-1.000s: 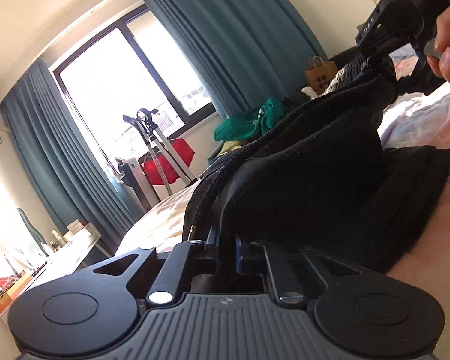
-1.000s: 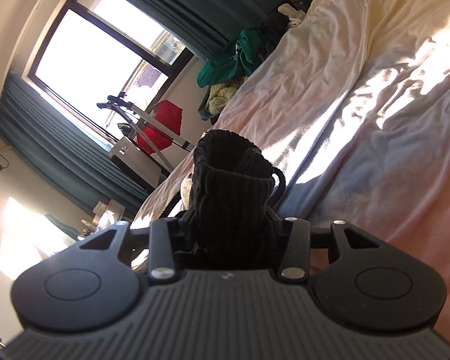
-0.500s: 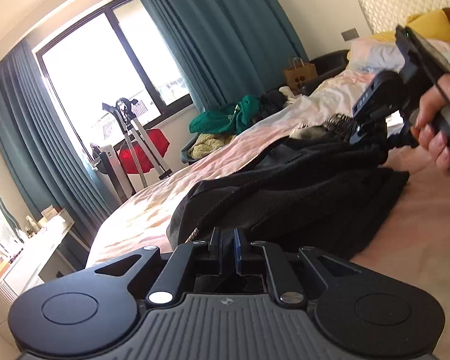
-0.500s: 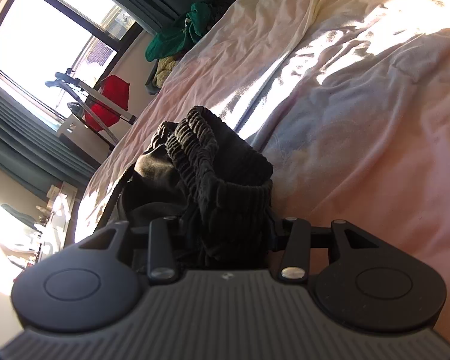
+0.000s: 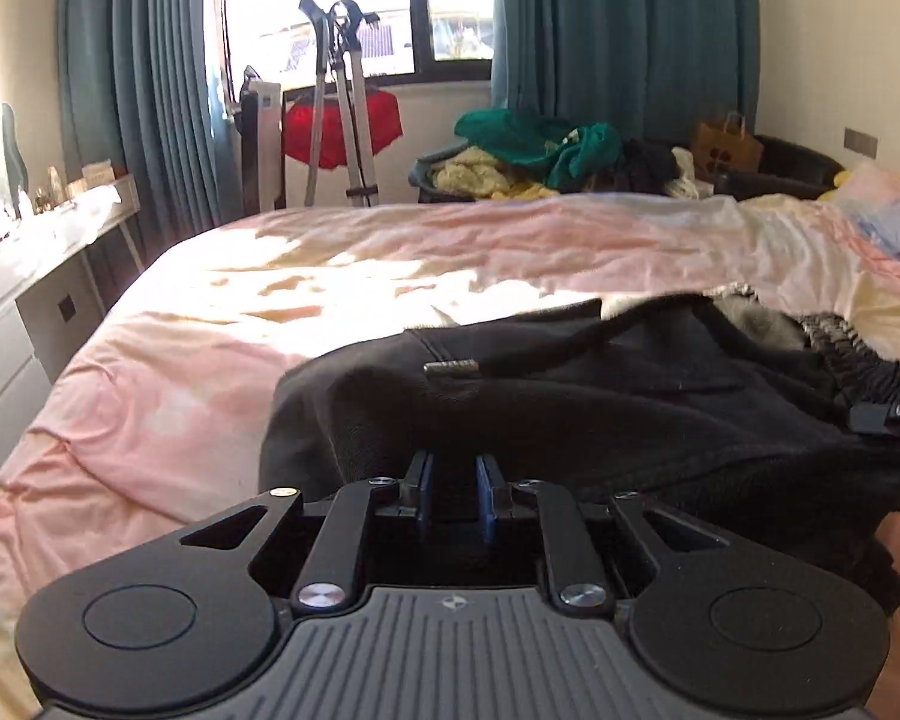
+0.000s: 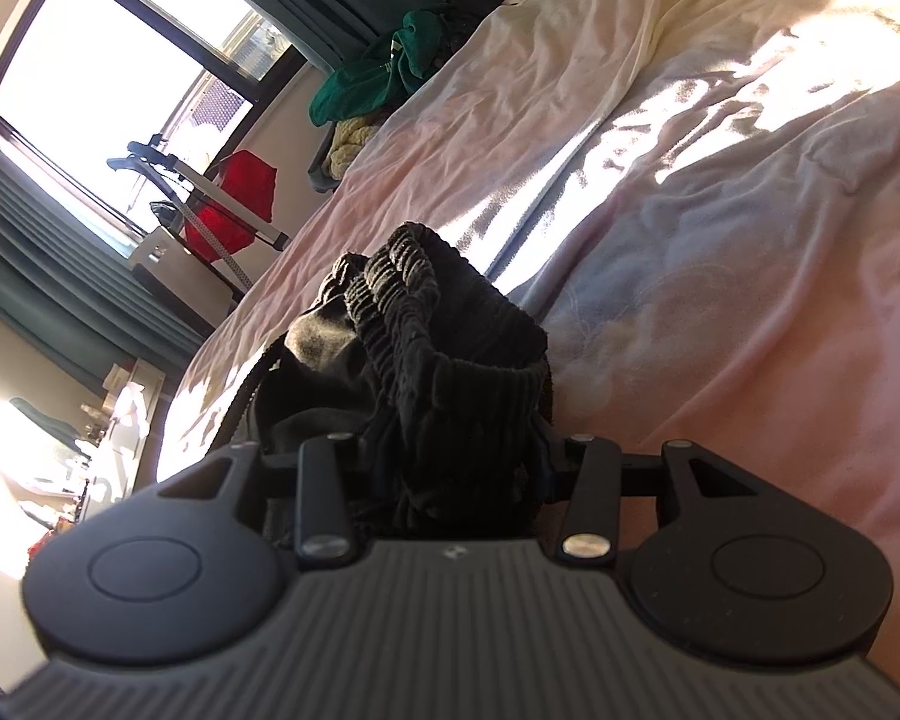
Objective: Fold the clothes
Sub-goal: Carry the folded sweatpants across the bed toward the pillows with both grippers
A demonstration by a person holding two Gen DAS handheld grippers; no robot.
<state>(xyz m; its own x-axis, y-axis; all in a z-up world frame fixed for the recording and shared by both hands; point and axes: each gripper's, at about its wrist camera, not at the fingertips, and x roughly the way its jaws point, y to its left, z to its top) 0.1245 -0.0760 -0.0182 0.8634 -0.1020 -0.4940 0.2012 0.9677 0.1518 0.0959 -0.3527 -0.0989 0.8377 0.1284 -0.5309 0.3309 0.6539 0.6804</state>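
Garment: black fabric garment with ribbed elastic waistband (image 5: 630, 408) lay bunched on the pink sheeted bed (image 5: 330, 276).
Left tool (image 5: 455, 483): clamped on the garment's near edge, low over the bed.
Right tool (image 6: 450, 468): clenched on the ribbed waistband (image 6: 426, 324), tilted sideways.

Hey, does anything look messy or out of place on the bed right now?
The black garment lies bunched on the pink bedsheet, not flat, with its elastic waistband crumpled in the right gripper. The left gripper pinches another edge. Otherwise nothing stands out.
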